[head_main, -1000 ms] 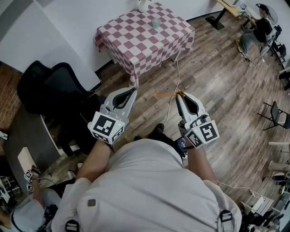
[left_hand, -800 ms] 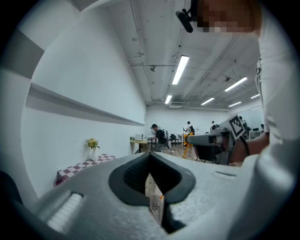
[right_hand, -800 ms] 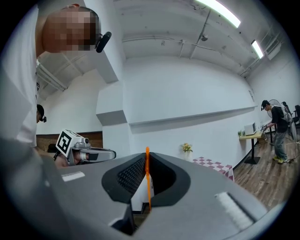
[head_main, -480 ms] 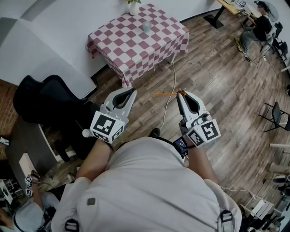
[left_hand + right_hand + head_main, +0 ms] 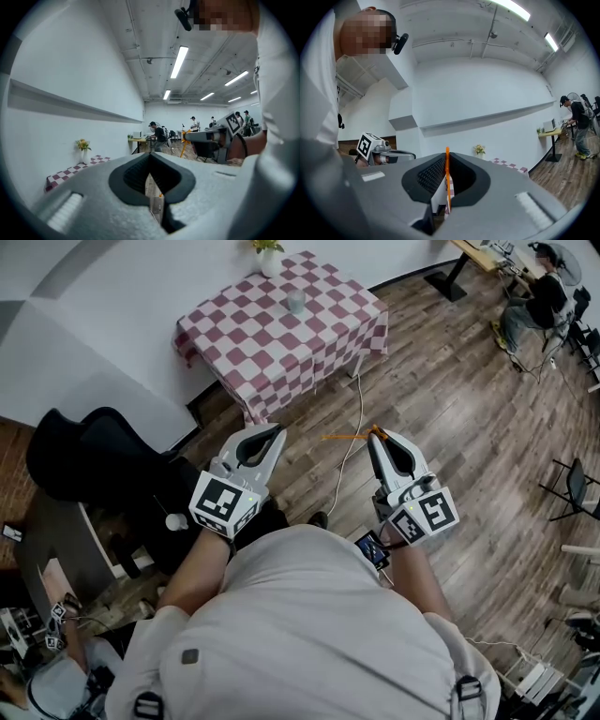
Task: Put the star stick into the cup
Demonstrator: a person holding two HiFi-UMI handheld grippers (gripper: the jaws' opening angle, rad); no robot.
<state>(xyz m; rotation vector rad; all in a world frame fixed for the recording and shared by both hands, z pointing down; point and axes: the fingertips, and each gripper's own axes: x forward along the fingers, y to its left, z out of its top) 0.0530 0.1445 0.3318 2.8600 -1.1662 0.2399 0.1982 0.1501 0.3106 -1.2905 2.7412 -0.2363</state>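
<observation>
Right tongs (image 5: 377, 431) of mine are clamped tight on the thin orange stick (image 5: 345, 437), which juts sideways from the tips toward my left tongs (image 5: 277, 430). Those are closed tip to tip on nothing. Well ahead of both, the small pale cup (image 5: 296, 302) stands on the table in a red-and-white checked cloth (image 5: 281, 345).

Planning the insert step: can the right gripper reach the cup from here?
Probably not yet. The right gripper, shut on the star stick, hangs over floor well short of the checkered table bearing the cup. Nothing seems to block the way; step closer.
</observation>
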